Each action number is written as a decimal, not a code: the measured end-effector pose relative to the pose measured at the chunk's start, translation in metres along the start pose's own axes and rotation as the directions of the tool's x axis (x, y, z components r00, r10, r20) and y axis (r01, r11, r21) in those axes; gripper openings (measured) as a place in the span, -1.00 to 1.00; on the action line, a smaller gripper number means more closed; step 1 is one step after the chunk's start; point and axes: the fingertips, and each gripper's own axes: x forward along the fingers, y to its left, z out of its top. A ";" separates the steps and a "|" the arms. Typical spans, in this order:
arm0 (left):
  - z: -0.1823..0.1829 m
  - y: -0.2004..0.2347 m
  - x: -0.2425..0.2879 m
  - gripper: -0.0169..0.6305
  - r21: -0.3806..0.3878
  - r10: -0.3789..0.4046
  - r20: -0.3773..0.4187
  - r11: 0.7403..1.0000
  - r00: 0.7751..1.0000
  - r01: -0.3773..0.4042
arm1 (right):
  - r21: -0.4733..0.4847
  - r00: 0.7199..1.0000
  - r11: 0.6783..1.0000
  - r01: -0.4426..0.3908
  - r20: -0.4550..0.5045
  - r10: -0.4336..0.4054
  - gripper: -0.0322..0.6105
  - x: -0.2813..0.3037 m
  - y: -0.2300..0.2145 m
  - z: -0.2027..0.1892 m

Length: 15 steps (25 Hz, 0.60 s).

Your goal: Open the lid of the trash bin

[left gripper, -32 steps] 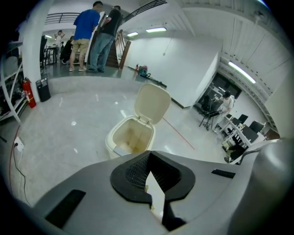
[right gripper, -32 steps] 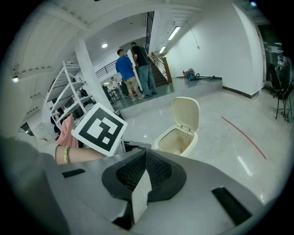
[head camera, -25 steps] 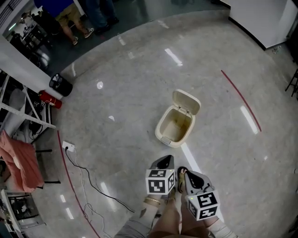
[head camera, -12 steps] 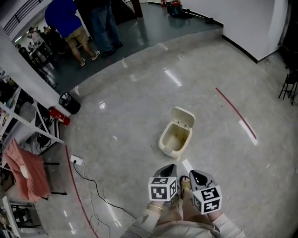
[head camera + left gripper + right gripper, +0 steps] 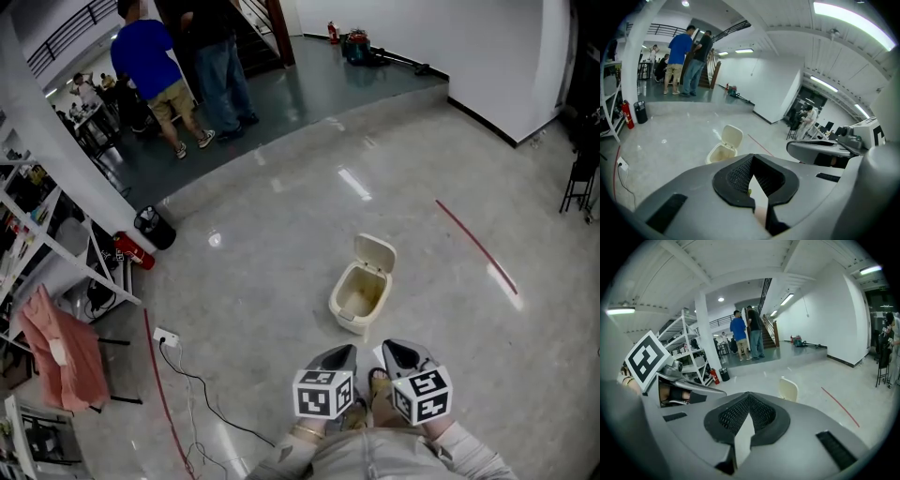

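Observation:
A cream trash bin [image 5: 360, 298] stands on the grey floor, its lid [image 5: 375, 255] swung up and the inside empty. In the left gripper view the bin [image 5: 721, 151] is ahead on the floor; in the right gripper view only the raised lid [image 5: 788, 389] shows above the jaws. My left gripper [image 5: 340, 354] and right gripper [image 5: 393, 352] are held side by side close to the body, well short of the bin and touching nothing. Both sets of jaws meet at the tips, with nothing between them [image 5: 752, 157] [image 5: 748, 394].
Two people [image 5: 178, 66] stand at the far back by stairs. A shelving rack [image 5: 66, 248], a fire extinguisher [image 5: 134, 250] and a small black bin [image 5: 155, 228] line the left side. A power strip with cable [image 5: 167, 337] lies left; a red floor line [image 5: 473, 246] runs right.
The view has pulled back and lifted, so the bin looks smaller and farther off. Its lid stays up. Both grippers remain together near the body.

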 end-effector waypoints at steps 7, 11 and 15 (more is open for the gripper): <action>-0.004 -0.001 -0.024 -0.93 0.032 -0.008 0.026 0.999 1.000 0.007 | -0.011 0.998 0.999 -0.052 0.044 0.052 -0.90 -0.005 0.022 0.007; -0.004 0.000 -0.029 -0.93 0.032 -0.010 0.042 0.999 0.999 0.008 | -0.029 0.996 0.996 -0.080 0.044 0.082 -0.90 -0.008 0.029 0.007; -0.001 0.002 -0.032 -0.93 0.029 -0.007 0.057 1.000 0.998 0.005 | -0.039 0.995 0.996 -0.082 0.049 0.084 -0.90 -0.010 0.032 0.010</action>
